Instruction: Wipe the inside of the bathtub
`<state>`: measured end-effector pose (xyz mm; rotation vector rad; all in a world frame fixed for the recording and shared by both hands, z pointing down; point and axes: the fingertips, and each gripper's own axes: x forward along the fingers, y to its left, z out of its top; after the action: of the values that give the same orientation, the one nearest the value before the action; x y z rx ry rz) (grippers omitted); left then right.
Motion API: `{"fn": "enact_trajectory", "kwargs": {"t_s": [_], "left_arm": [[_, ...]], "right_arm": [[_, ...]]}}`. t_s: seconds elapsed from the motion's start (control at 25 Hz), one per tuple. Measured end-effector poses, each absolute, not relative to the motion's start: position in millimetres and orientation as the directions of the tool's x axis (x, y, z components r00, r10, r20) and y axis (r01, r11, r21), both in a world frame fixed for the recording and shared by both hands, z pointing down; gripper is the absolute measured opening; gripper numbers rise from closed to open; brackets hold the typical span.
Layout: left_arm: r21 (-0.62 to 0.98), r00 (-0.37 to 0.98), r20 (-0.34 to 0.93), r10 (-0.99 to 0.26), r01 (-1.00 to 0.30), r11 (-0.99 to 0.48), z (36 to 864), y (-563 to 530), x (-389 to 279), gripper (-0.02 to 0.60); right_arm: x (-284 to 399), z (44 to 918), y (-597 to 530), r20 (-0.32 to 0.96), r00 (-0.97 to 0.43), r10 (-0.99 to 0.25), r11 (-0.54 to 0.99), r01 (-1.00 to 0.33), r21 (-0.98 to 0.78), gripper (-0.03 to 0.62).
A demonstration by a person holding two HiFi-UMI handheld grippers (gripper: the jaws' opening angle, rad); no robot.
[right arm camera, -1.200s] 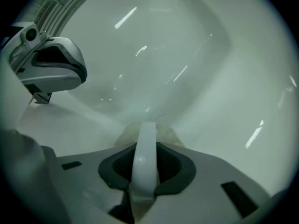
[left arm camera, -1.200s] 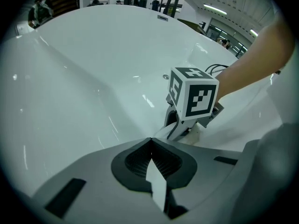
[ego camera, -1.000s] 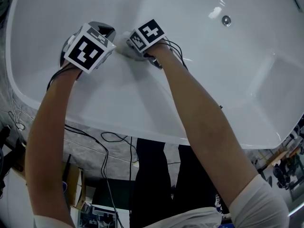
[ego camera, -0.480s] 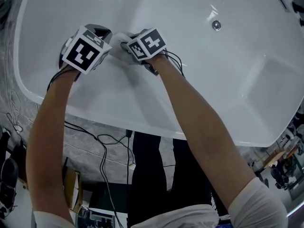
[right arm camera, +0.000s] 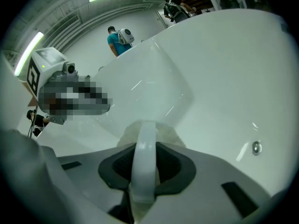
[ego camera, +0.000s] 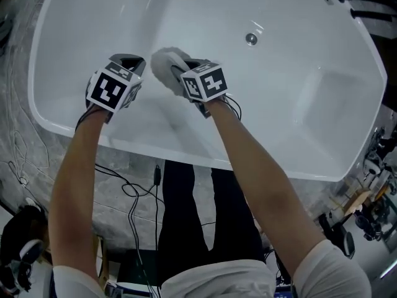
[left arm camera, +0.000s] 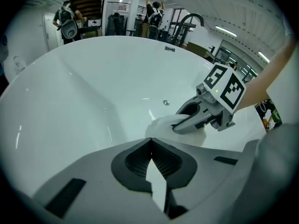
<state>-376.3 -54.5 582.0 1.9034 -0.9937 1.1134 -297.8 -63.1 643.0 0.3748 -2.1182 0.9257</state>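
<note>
Just one white pad sits in the bathtub, pinched by the right tool; left tool pressed together.

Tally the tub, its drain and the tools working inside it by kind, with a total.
Bathtub: 1
Drain: 1
Scrub pad: 1
Tongs: 2 (left tongs, right tongs)
Total: 5

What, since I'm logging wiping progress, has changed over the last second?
The right gripper has swept the white cloth across the bathtub wall and seems to have ended nearer the drain. More of the cloth now shows ahead of it. Nothing was taken or released. Unchanged: the right gripper is shut on the cloth, and the left gripper is shut, empty and alongside.
</note>
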Motion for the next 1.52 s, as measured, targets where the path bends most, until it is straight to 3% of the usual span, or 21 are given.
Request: {"fn": "enact_trajectory", "kwargs": {"t_s": [0.68,1.16,1.52], "left_arm": [[0.227,0.379,0.836,-0.397,-0.897,-0.379,411,-36,-228,0.011],[0.25,0.445,0.644,-0.623,-0.891,-0.378,205,-15,-68,0.011],[0.232,0.493,0.499,-0.713,-0.868,-0.438,94,9,-23,0.011]], "right_arm": [[-74,424,-61,0.673,-0.68,-0.29,0.546,-0.696,-0.467,0.094],[106,182,-19,0.456,-0.639,-0.62,0.526,-0.769,-0.363,0.092],[188,73,10,0.287,-0.569,-0.77,0.5,-0.819,-0.283,0.092]]}}
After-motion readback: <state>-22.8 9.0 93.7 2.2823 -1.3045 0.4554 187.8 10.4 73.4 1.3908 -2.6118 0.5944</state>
